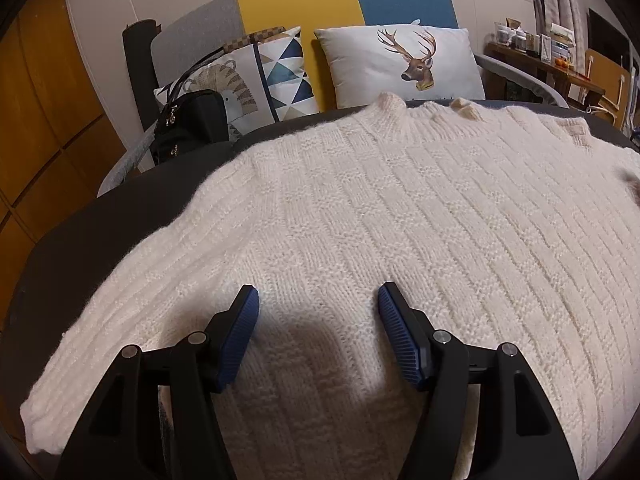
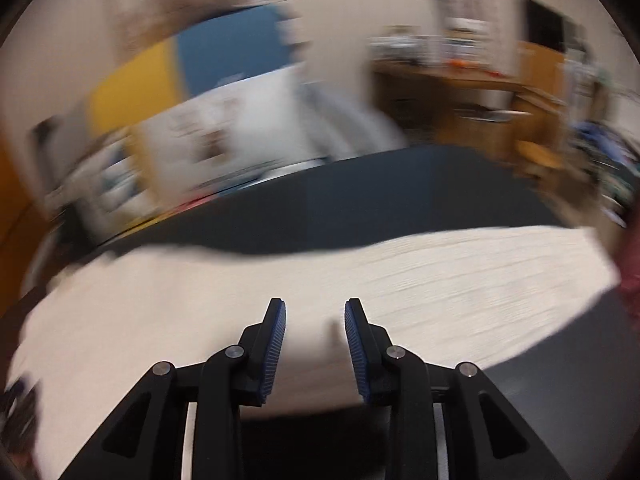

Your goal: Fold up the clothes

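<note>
One sweater [image 1: 360, 220] lies spread flat across the dark bench [image 1: 80, 240], seemingly unfolded; folding looks barely begun. Left gripper [image 1: 318, 300] and right gripper [image 2: 315, 312] jaws stand released, empty.

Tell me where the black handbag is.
In the left wrist view, the black handbag sits at upper left, against the patterned cushions, just beyond the cream sweater.

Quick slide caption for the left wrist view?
Left tool open above the cream knit sweater spread flat, nothing gripped.
</note>
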### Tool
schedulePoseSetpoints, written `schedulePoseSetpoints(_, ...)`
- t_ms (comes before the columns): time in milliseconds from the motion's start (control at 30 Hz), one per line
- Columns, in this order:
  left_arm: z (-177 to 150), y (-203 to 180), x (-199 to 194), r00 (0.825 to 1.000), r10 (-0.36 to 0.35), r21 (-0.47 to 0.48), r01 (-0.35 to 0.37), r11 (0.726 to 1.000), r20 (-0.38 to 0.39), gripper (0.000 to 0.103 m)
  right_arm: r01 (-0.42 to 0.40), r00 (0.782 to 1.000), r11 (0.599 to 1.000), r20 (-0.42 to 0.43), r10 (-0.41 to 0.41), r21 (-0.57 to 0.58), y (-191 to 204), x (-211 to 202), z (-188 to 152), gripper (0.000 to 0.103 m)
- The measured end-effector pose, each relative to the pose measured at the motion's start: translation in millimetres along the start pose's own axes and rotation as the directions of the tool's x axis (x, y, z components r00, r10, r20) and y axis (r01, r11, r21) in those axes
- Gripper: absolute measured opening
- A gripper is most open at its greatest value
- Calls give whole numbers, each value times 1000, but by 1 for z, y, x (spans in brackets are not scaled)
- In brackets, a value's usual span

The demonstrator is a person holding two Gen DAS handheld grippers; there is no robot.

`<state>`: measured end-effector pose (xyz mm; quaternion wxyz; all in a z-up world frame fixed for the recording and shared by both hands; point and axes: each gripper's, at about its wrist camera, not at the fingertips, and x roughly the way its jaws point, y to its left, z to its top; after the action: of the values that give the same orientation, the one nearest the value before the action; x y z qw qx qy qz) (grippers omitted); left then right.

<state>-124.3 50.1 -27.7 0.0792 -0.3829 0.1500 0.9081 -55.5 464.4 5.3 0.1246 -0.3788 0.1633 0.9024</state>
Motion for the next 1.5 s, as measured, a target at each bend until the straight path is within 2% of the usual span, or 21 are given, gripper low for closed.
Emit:
schedulePoseSetpoints(67,0,-1,0,1000,8,3,-8,1000,1,67,-53,998,994,-38,50,-100,41,4,-13,28)
schedulePoseSetpoints(133,0,-1,0,1000,11,3,-11,1000,1,67,-4,996,982,-93,-14,-190,63,20,-24,20)
schedulePoseSetpoints(200,0,-1,0,1000,9,0,-9,1000,0,68,73,984,960,-136,-113,-270,71,42,-35,19)
schedulePoseSetpoints(233,0,-1,0,1000,9,-1,-9,1000,0,68,86,988,958,-100,-117,-272,67,43,-36,19)
schedulePoseSetpoints(267,0,-1,0,1000,8,-2,-8,1000,0,68,94,991,960,-71,-117,-265,63,44,-36,20)
schedulePoseSetpoints(367,-1,1,1,1000,1,-7,-1,1000,0,68,2,996,999,-88,-6,-48,35,34,-28,20)
schedulePoseSetpoints(433,-1,1,1,1000,-2,-12,2,1000,0,68,-79,995,994,-49,83,76,25,14,-32,20)
schedulePoseSetpoints(500,-1,1,1,1000,-4,-14,4,1000,0,68,-121,992,991,-32,123,49,35,-3,-38,18)
schedulePoseSetpoints(533,-1,2,1,1000,-5,-15,5,1000,0,68,-139,990,990,-28,140,35,39,-9,-42,13)
schedulePoseSetpoints(600,-1,2,1,1000,-6,-16,6,1000,-1,68,-130,989,992,-72,130,6,45,-3,-55,5)
schedulePoseSetpoints(733,-1,1,0,1000,-3,-15,3,1000,-1,69,-115,983,992,-151,106,-48,54,9,-79,0)
schedulePoseSetpoints(800,-1,1,0,1000,-1,-14,1,1000,-1,69,-97,987,995,-126,98,11,41,8,-82,0)
schedulePoseSetpoints(933,-1,3,1,1000,-1,-12,1,1000,-1,69,-100,985,994,-139,106,44,34,8,-77,0)
schedulePoseSetpoints(1000,-1,3,1,1000,0,-11,0,1000,0,69,-153,974,987,-161,158,43,37,0,-71,2)
schedulePoseSetpoints(1033,-1,3,1,1000,1,-10,-1,1000,0,69,-163,975,985,-144,171,62,34,-7,-70,4)
schedulePoseSetpoints(1133,-1,4,1,1000,2,-9,-2,1000,1,69,-135,988,982,-56,143,129,21,-30,-72,9)
schedulePoseSetpoints(1267,-2,4,1,1000,2,-10,-2,1000,1,70,-146,982,985,-109,157,95,31,-14,-73,9)
schedulePoseSetpoints(1367,-2,4,2,1000,1,-11,-1,1000,0,70,-82,985,997,-148,82,6,37,5,-78,3)
schedulePoseSetpoints(1467,-1,5,2,1000,-6,-16,6,1000,-3,70,-24,990,996,-135,36,84,22,1,-74,7)
schedulePoseSetpoints(1500,-1,6,2,1000,-9,-17,9,1000,-6,70,-41,991,991,-118,56,125,17,-6,-75,13)
